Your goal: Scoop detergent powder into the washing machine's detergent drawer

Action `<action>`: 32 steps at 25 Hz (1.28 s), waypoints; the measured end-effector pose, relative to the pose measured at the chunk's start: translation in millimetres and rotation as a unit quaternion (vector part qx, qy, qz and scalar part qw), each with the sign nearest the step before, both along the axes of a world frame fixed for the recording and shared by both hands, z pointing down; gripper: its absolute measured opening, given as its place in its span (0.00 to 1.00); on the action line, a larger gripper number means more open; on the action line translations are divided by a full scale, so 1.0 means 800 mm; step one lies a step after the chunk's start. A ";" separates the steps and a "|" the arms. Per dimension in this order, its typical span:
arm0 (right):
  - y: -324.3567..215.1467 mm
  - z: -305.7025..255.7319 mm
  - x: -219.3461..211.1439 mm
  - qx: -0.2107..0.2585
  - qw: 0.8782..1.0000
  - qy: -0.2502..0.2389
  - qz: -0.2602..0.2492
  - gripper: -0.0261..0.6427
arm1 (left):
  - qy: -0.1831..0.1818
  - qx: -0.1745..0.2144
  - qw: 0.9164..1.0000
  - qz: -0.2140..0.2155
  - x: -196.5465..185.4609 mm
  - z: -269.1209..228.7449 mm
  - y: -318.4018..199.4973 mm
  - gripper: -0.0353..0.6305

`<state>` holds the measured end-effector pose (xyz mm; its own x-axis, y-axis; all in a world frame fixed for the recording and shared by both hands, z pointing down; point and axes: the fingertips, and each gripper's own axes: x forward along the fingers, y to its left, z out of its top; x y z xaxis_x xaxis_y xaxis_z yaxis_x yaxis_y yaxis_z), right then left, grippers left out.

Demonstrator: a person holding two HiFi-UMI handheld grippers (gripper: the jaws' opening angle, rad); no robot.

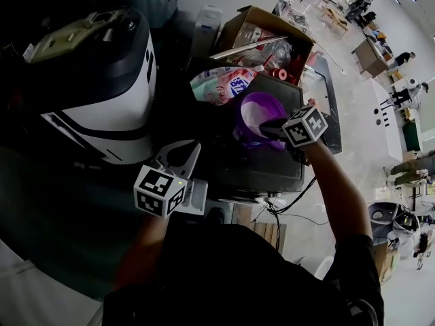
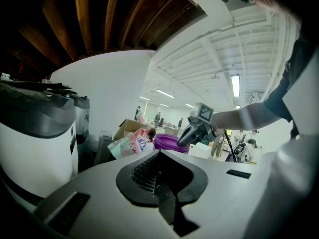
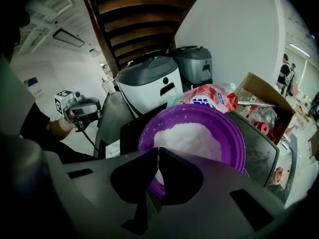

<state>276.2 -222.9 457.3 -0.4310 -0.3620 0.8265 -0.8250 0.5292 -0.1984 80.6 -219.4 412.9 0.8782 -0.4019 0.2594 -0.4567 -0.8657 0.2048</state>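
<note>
**R gripper at the powder bowl: no scoop seen, drawer not in view**

Your R gripper (image 3: 158, 150) sits at the near rim of the purple bowl (image 3: 233, 136). Its jaws are pressed together w/ only a hairline slit, and I can't make out a scoop or spoon btwn them. The white powder (image 3: 192, 136) is heaped mid-bowl, just ahead of the tips; whether they touch it, I can't tell. Your L gripper (image 2: 160, 152) is also closed, on nothing, held low and well apart from the bowl, off to your left.

How to do this step well, as I judge it:
- You need a tool in the jaws first, since closed tips alone won't carry powder.
- Once loaded, go level and slow; loose powder spills at any tilt.
- The bowl looks like light plastic and may slide if you dig at the wall, so take from the crown of the heap.
- Find the detergent drawer before lifting; no view shows it plainly.

Surface & room: the bowl rests on a dark flat top (image 1: 272, 165), likely the machine. Just behind it lie a printed bag (image 1: 219, 83) and an open cardboard box (image 1: 262, 22) full of clutter. A white-and-black appliance (image 1: 102, 90) stands to your left. A cable (image 1: 299, 197) hangs off the front edge near your R arm, a snag risk. Pale floor (image 1: 353, 128) lies beyond, w/ desks and people far off.
</note>
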 end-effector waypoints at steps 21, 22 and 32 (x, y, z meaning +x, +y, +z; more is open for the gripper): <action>-0.024 -0.043 -0.001 0.115 0.951 -0.145 0.247 0.07 | -0.013 0.017 0.999 0.047 -0.067 -0.005 -0.013 0.06; -0.025 -0.044 0.002 0.118 0.947 -0.153 0.257 0.07 | -0.011 0.017 0.999 0.046 -0.068 -0.005 -0.013 0.06; -0.026 -0.061 0.027 0.140 0.923 -0.206 0.294 0.07 | -0.011 0.007 0.999 0.029 -0.063 -0.001 -0.002 0.06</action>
<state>297.4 -243.3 408.8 -0.3485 -0.8083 0.4746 -0.8706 0.0915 -0.4835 30.5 -221.4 412.4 0.8942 -0.3538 0.2744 -0.4097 -0.8937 0.1830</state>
